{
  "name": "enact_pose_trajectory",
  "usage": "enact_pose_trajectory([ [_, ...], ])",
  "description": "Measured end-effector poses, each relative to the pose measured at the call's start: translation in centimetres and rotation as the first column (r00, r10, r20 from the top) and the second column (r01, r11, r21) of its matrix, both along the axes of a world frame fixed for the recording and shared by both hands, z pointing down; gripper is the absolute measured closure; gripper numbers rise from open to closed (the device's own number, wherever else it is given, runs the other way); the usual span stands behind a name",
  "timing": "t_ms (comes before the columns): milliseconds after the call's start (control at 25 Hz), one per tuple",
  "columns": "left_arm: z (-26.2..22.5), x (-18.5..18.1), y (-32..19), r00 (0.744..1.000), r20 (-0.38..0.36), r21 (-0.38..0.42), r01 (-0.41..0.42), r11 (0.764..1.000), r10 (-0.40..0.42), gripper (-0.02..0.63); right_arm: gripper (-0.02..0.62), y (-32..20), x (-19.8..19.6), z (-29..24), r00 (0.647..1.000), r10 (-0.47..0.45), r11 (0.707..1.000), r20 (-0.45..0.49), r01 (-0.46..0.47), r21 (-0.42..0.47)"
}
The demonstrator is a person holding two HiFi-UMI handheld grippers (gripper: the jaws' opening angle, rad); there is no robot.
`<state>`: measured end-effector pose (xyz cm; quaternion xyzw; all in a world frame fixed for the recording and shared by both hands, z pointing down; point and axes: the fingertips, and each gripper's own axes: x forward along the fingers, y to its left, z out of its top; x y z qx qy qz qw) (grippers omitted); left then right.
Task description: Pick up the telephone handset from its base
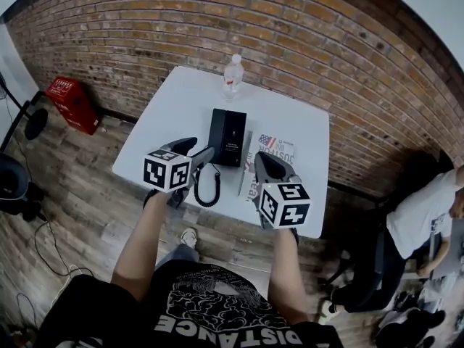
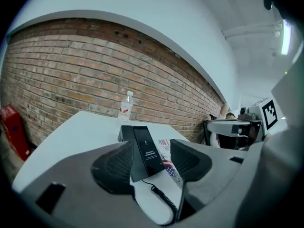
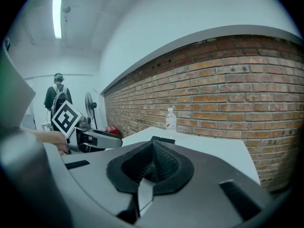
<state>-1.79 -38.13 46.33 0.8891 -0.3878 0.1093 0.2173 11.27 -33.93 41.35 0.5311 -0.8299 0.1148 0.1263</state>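
On the table (image 1: 167, 122), the bottle (image 1: 233, 76) stands behind the telephone (image 1: 228, 137), with what seems a booklet (image 1: 275, 149) to its right.

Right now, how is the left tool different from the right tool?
The left tool has its jaws apart; the right tool has its jaws together. The left tool hovers by the telephone's coiled cord; the right tool hovers over the flag-print paper. Both hold nothing, and both are at the white table's near edge.
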Motion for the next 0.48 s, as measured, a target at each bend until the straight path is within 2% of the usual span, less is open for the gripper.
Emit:
enact_pose_trajectory([
  [200, 2.6, 0.1, -2.9, 0.993, -0.091, -0.109, -0.088, 0.99, 0.078, 0.383, 0.595, -2.7, -0.6, 0.9, 1.0, 0.027, 0.999, -0.004, -0.027, -0.017],
  [360, 4.4, 0.6, -4.7, 0.971, -0.201, -0.196, -0.172, 0.965, 0.132, 0.383, 0.595, -4.6, -0.9, 1.2, 0.999, 0.042, 0.999, -0.003, -0.042, -0.022],
  [480, 5.7, 0.8, -6.0, 0.956, -0.253, -0.243, -0.214, 0.946, 0.152, 0.383, 0.595, -5.4, -0.9, 1.7, 0.998, 0.058, 0.998, -0.009, -0.058, -0.029],
])
